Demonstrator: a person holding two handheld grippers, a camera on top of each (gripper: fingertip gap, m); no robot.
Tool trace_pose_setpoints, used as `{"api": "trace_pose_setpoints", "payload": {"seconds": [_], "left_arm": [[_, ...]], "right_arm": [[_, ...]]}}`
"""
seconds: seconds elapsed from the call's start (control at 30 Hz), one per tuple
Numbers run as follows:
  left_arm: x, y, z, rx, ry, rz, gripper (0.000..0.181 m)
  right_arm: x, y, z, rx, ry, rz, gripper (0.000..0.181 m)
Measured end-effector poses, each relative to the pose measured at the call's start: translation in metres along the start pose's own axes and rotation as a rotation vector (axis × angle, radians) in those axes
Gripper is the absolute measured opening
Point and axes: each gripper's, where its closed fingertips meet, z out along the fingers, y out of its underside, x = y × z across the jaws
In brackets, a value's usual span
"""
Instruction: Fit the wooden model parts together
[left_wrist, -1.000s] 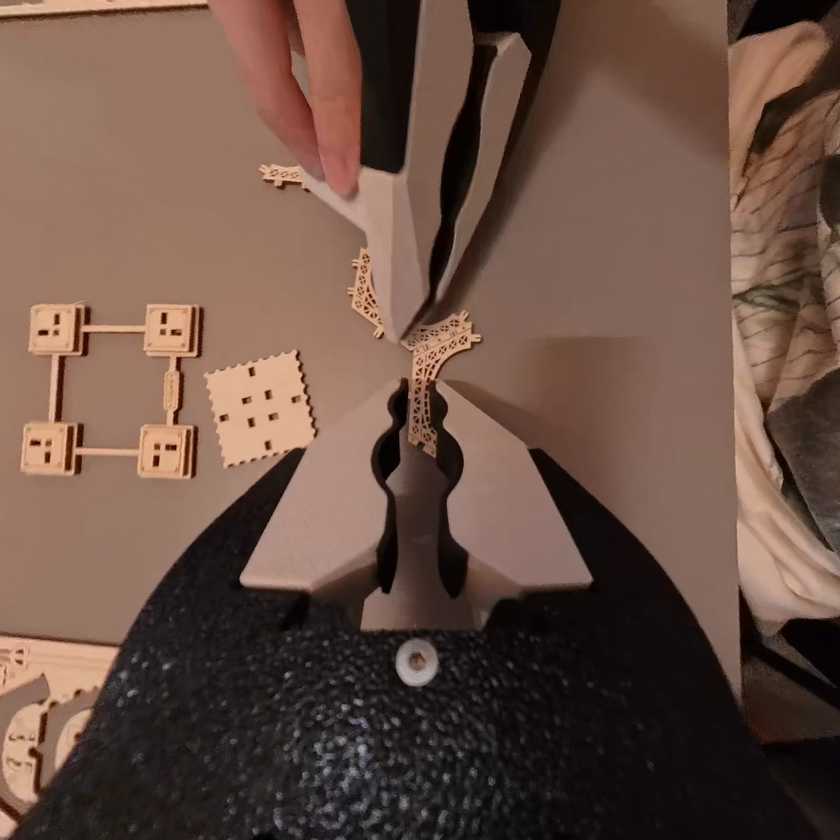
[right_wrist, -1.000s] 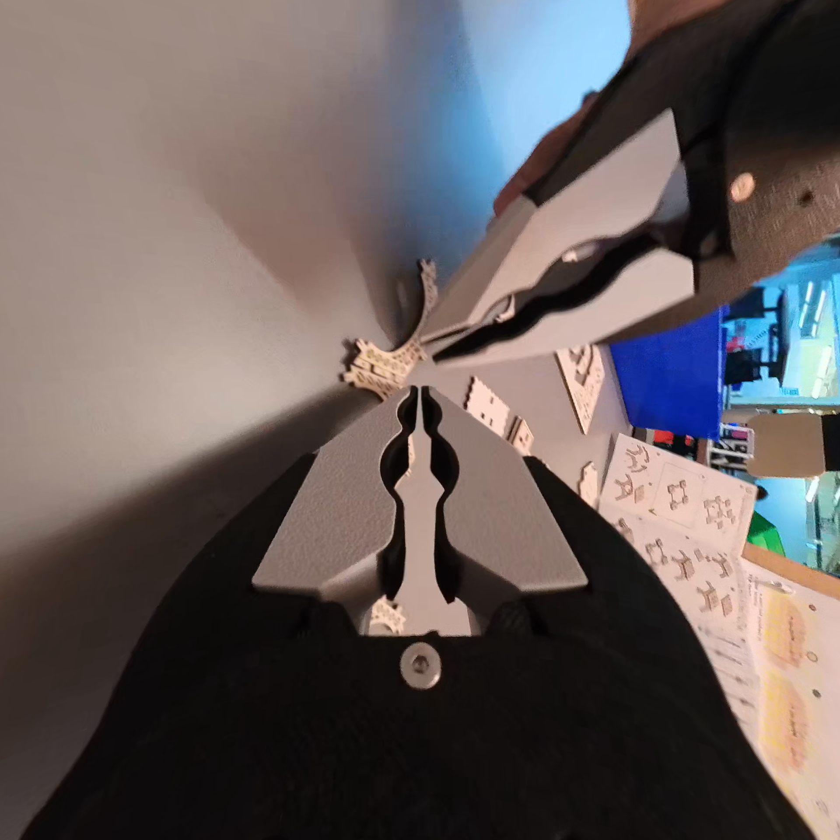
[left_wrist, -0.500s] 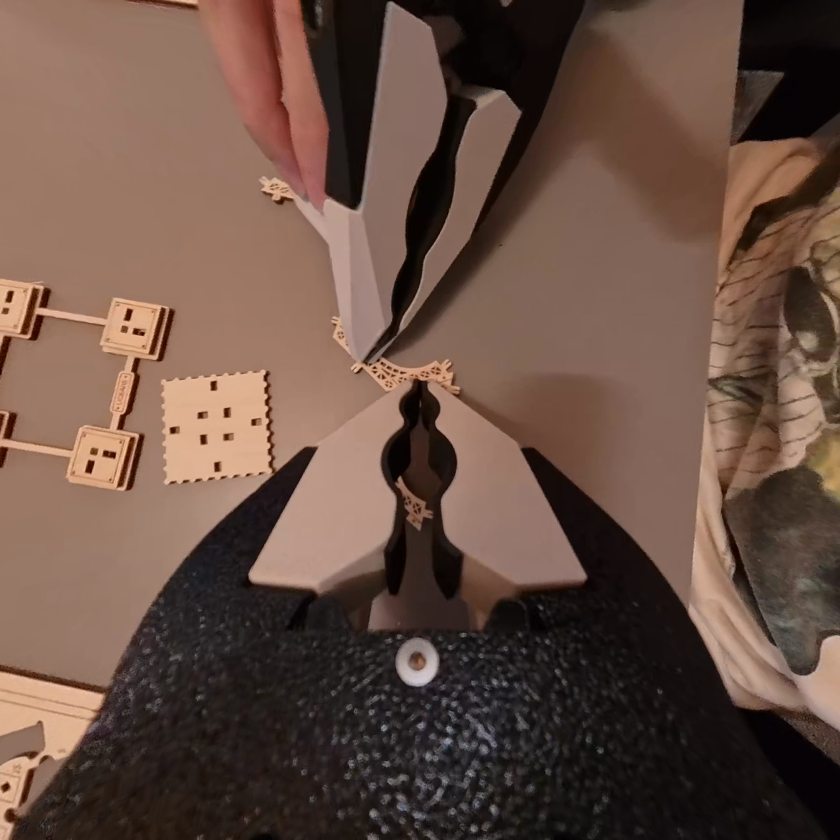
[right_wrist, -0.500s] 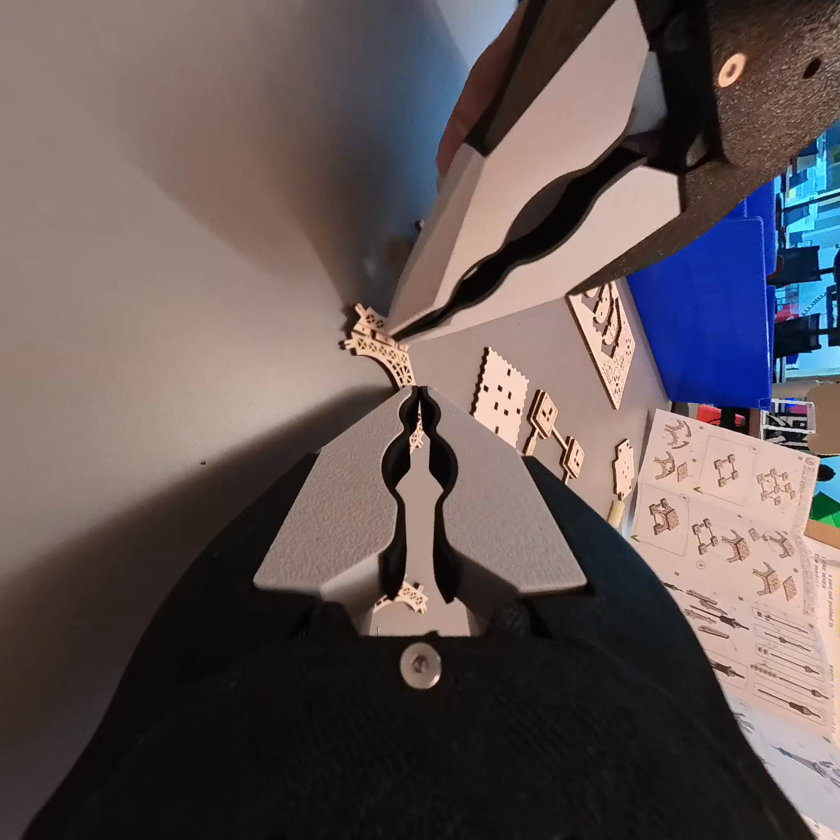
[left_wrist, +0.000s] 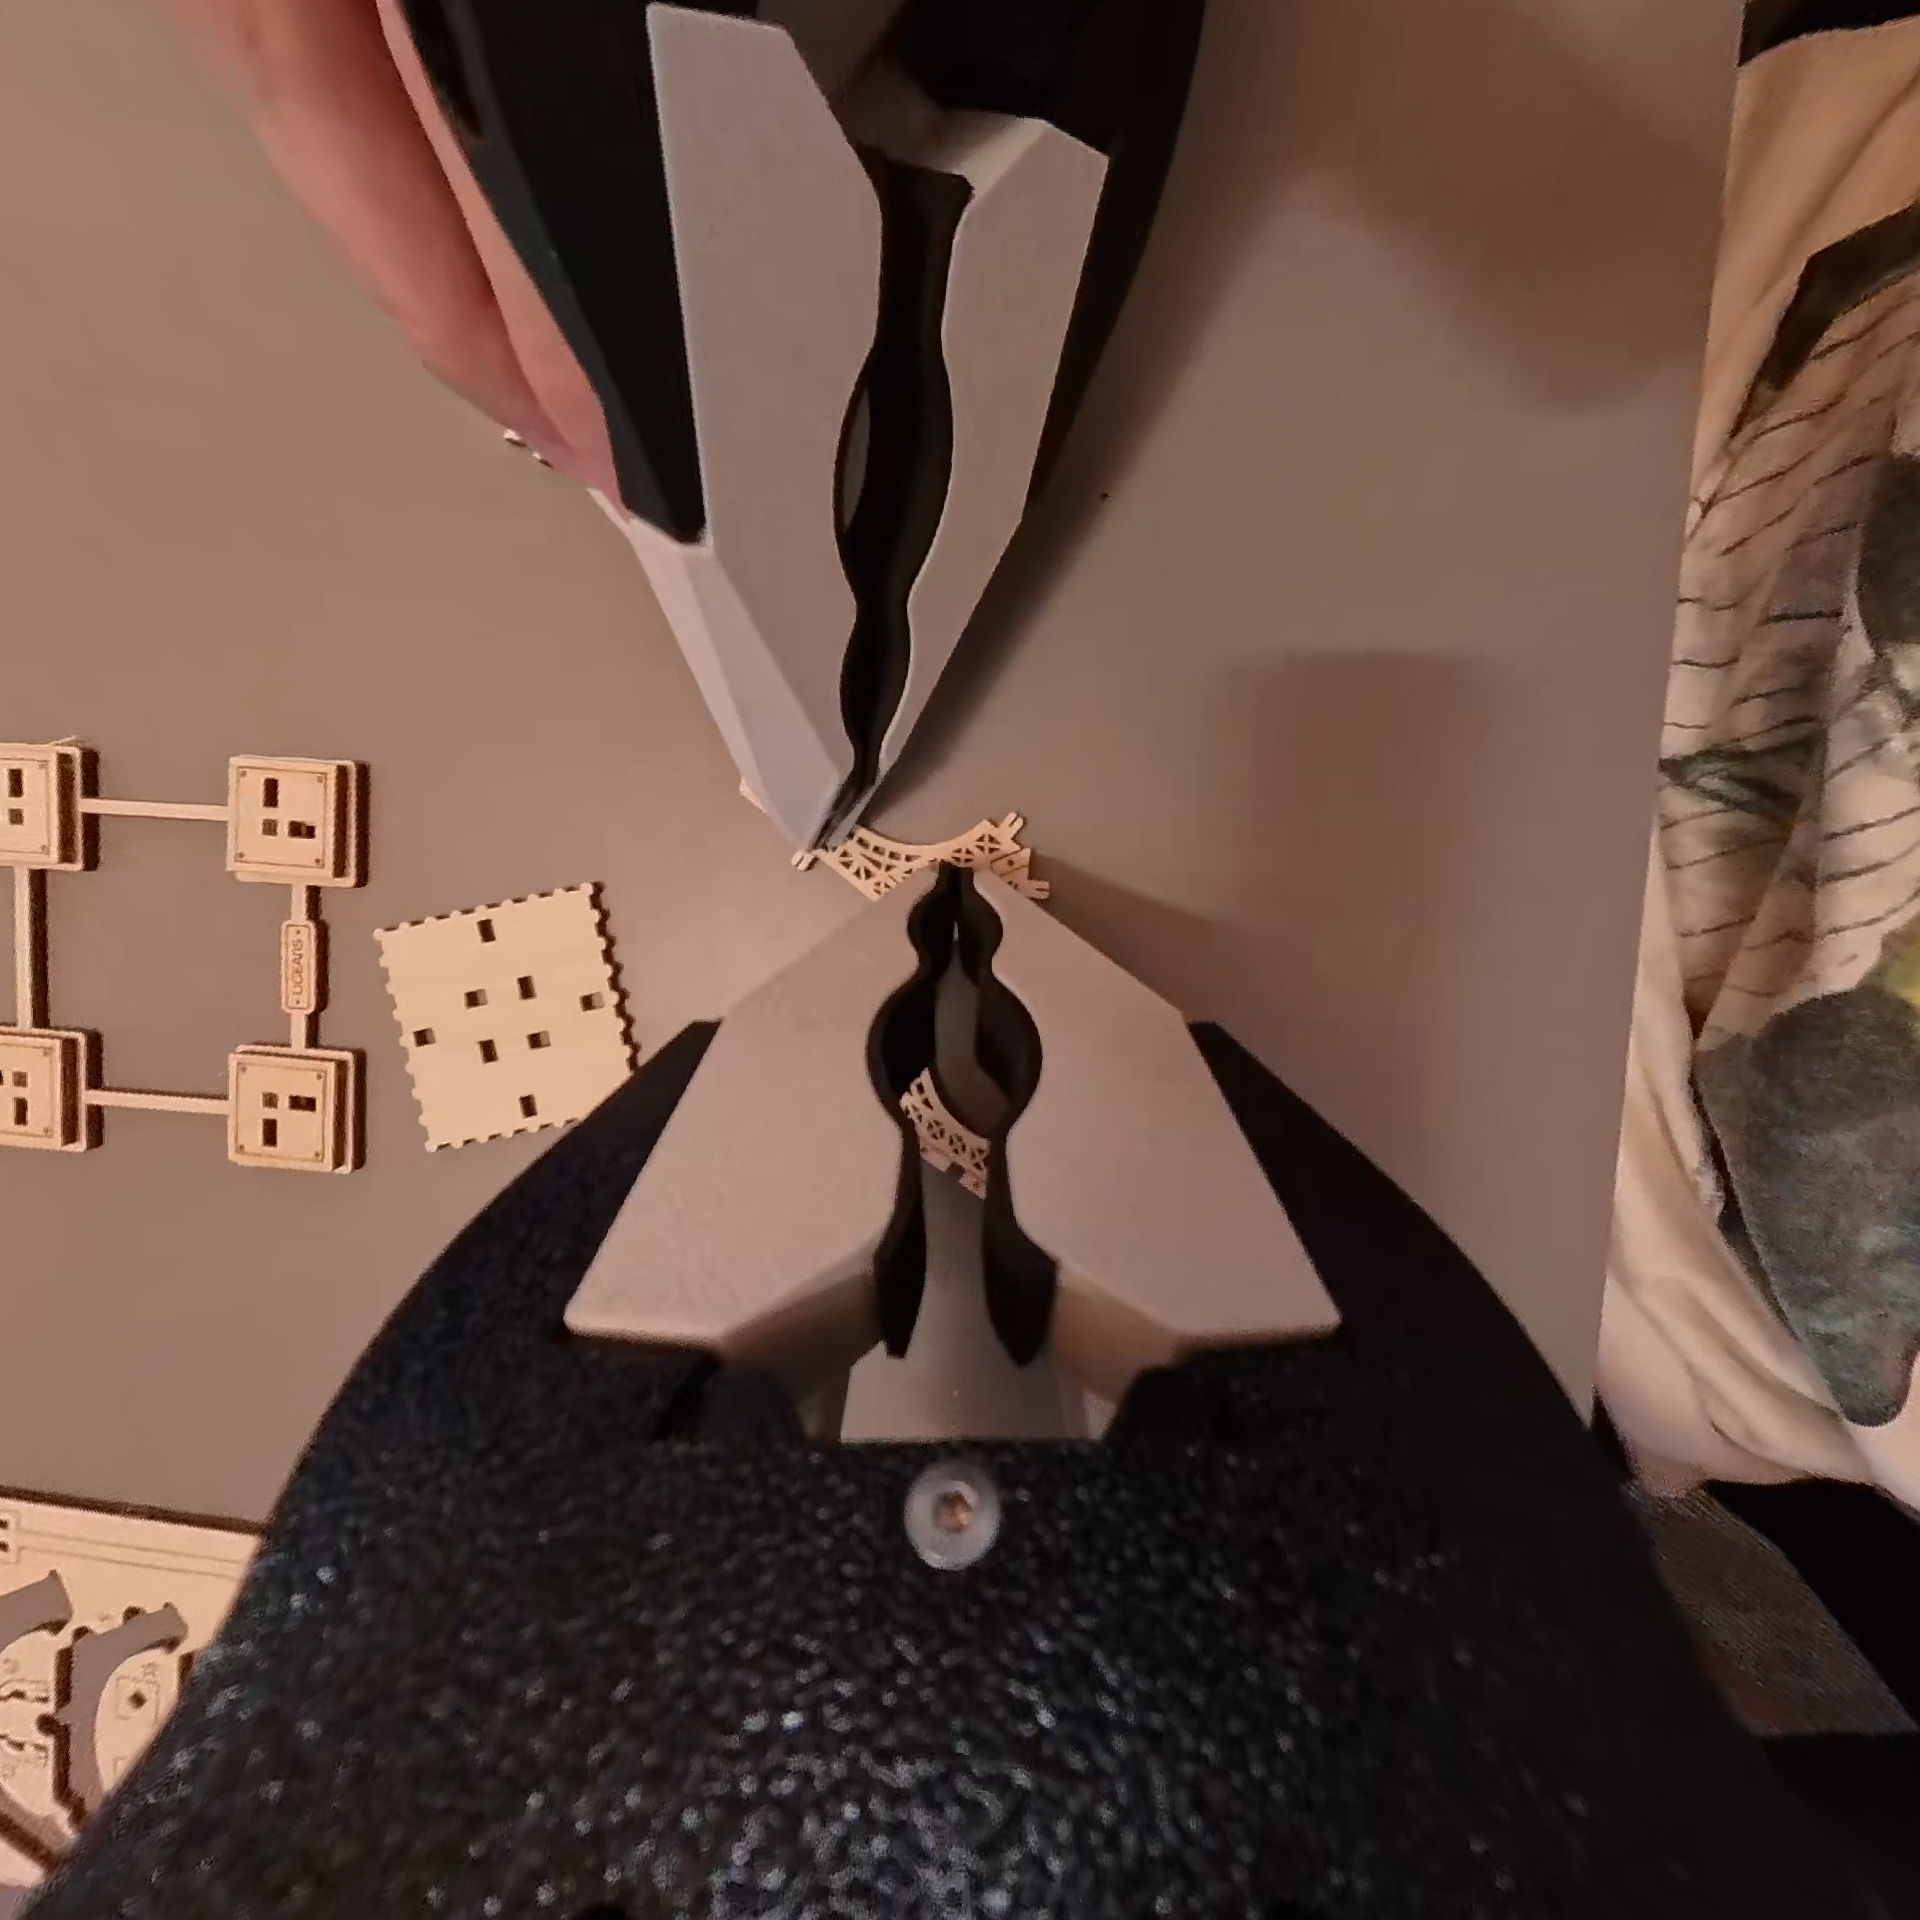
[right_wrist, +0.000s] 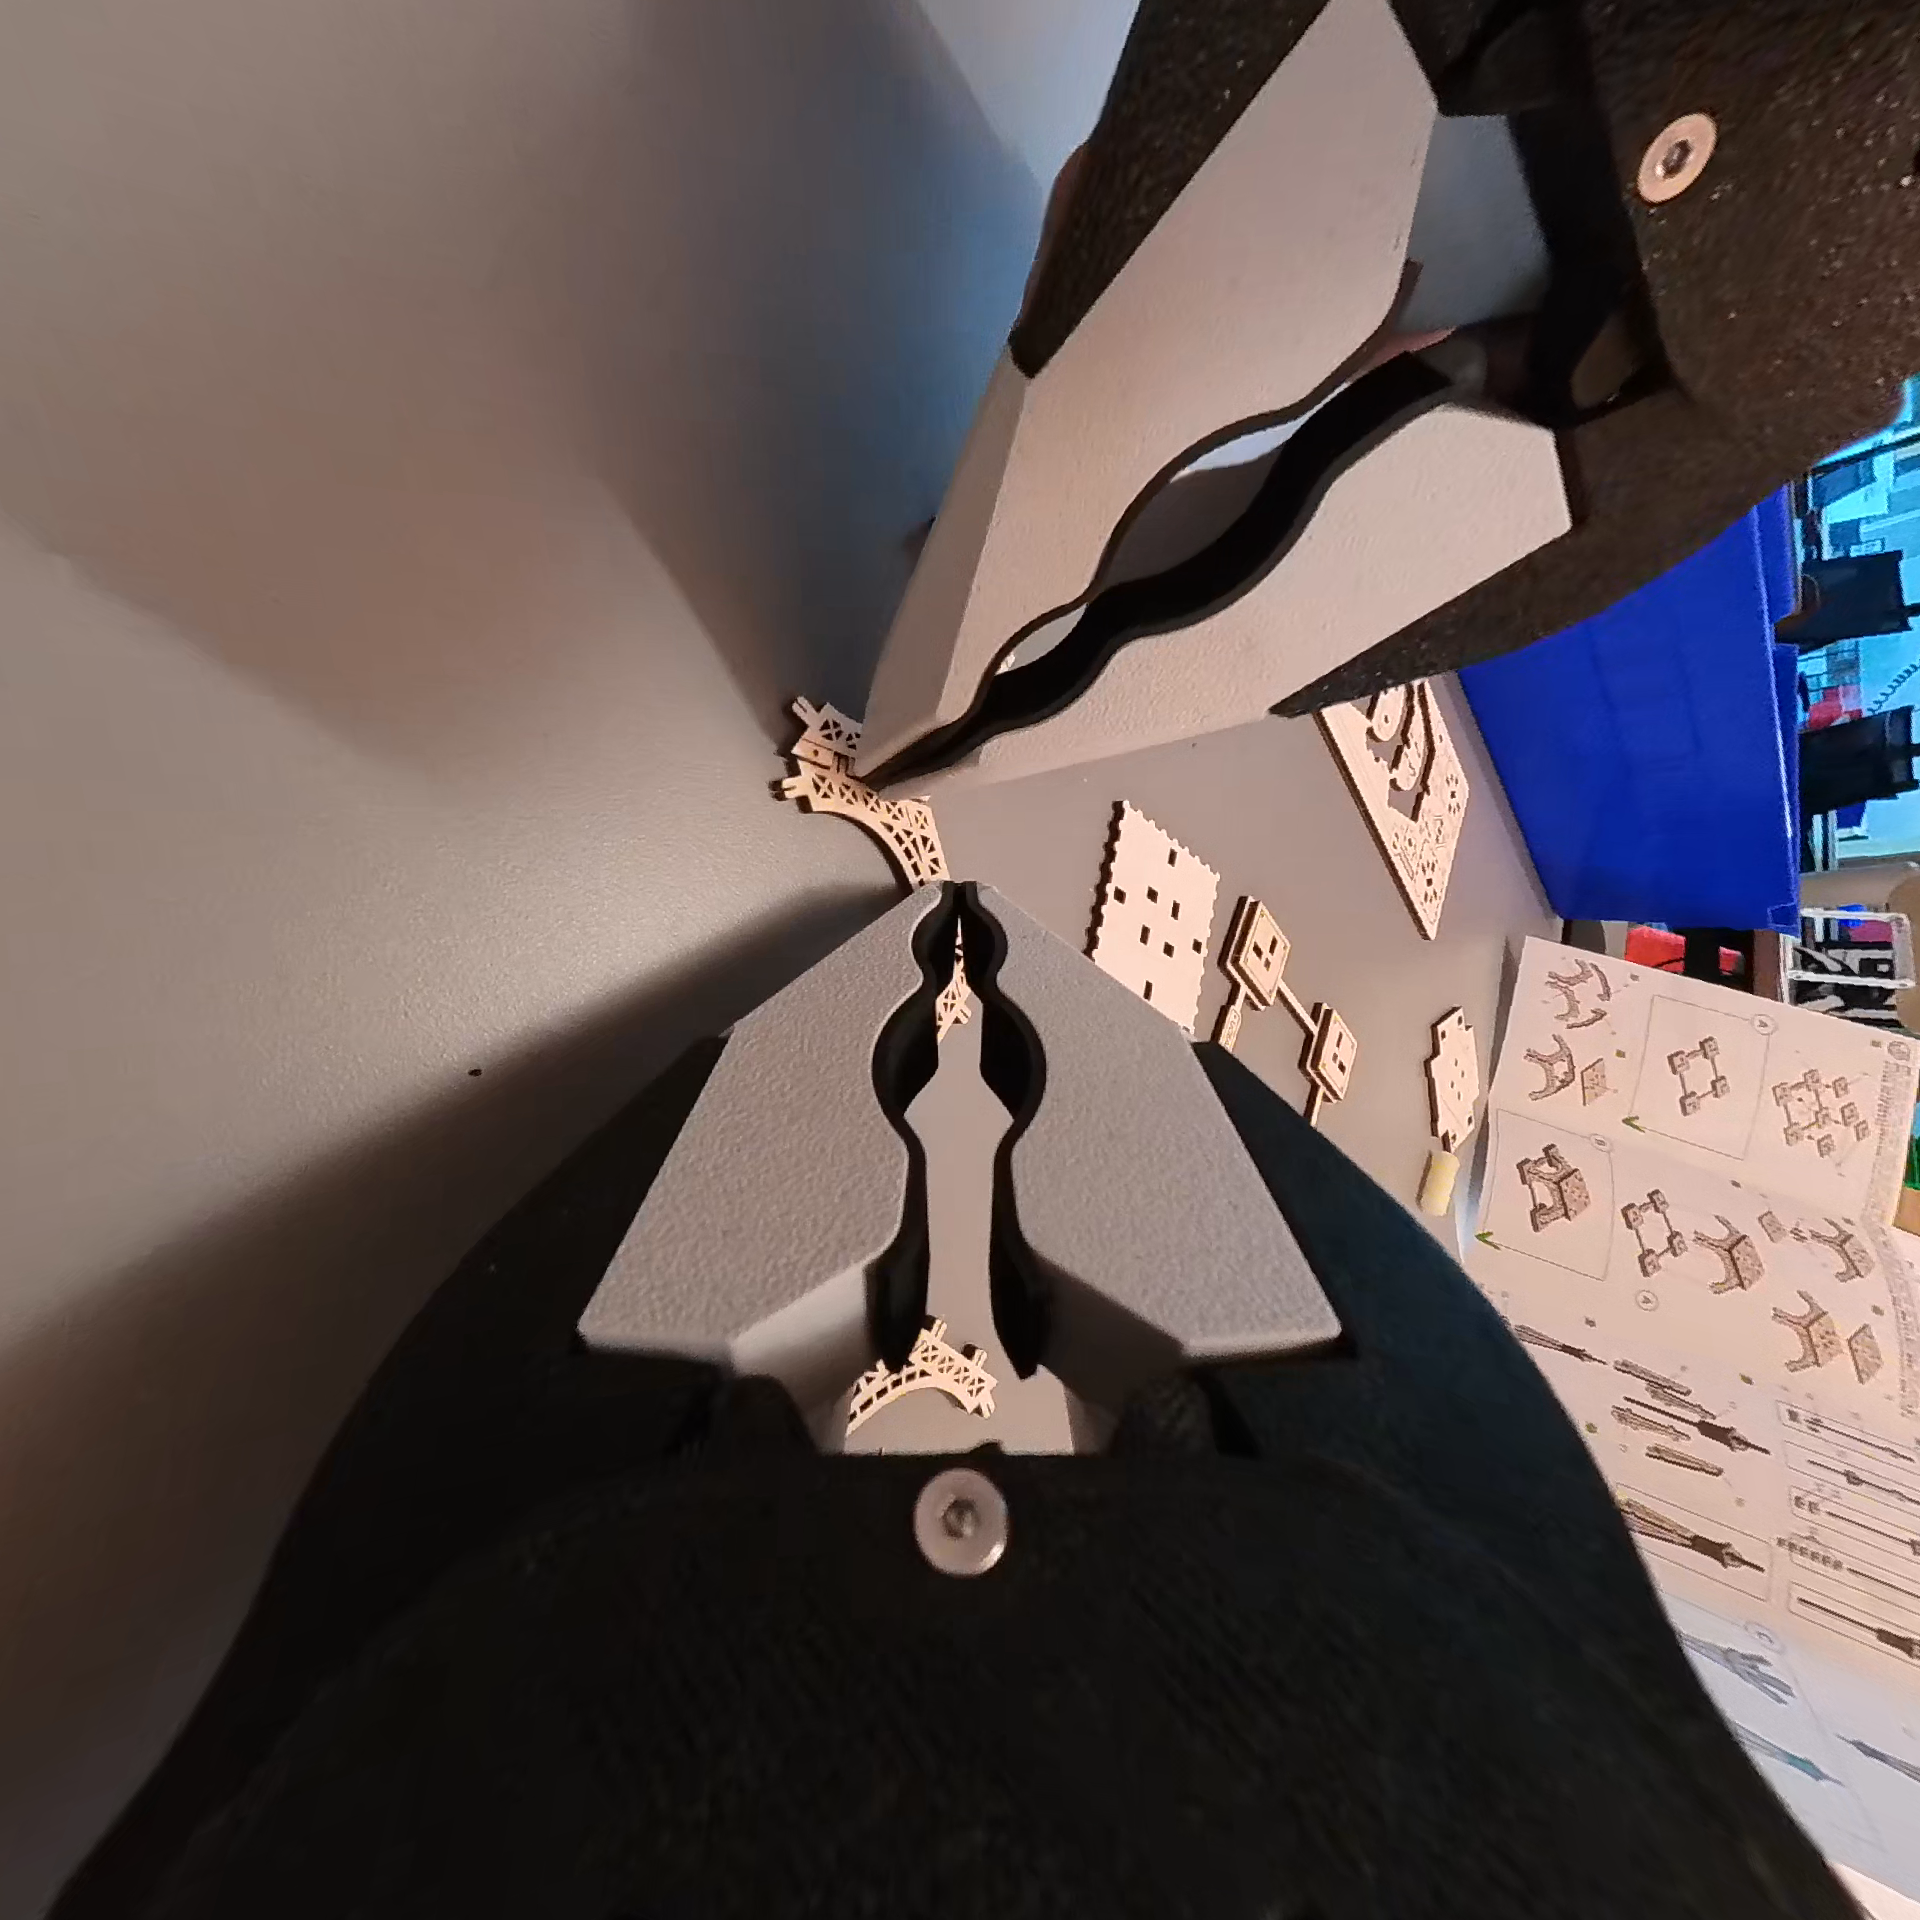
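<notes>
Left wrist view: left gripper (left_wrist: 956, 878) and right gripper (left_wrist: 836, 831) each clamp a lattice arch (left_wrist: 914, 857) over the table (left_wrist: 260, 571)

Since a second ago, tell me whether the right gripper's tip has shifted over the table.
No. In the left wrist view the right gripper keeps its tip at the same offset up and right of the square notched plate; only its fingers stand steeper.

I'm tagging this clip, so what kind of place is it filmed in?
Probably a hobby or workshop bench: laser-cut wooden model parts lie on a grey tabletop, a printed assembly sheet lies beside them, and blue storage bins stand behind.
</notes>
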Motion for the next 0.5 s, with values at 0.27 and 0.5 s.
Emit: {"api": "trace_pose_setpoints", "payload": {"seconds": [0.27, 0.5], "left_arm": [[-0.007, -0.001, -0.016, 0.087, -0.056, -0.056, 0.000], [-0.002, 0.003, -0.003, -0.019, -0.022, -0.047, 0.000]], "right_arm": [[0.001, -0.001, 0.001, 0.002, 0.009, 0.000, 0.000], [0.002, -0.001, 0.002, -0.008, 0.014, -0.012, 0.000]]}}
